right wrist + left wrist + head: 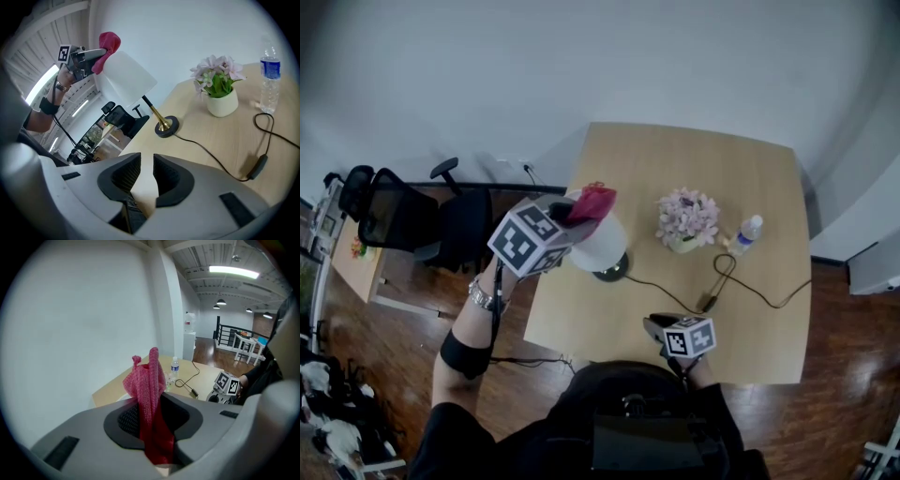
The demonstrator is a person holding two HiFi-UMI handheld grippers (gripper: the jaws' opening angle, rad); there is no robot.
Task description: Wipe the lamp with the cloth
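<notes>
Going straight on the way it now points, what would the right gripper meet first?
Probably the light wooden table top, just short of the desk lamp's round black base. The right gripper aims down at bare wood; depth is unclear.

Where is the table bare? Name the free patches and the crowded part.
Free: the far half of the table behind the flowers; the near left strip between the lamp and the right gripper; the near right corner, this side of the cable. Crowded: the middle band of lamp, flowers, bottle and cable.
</notes>
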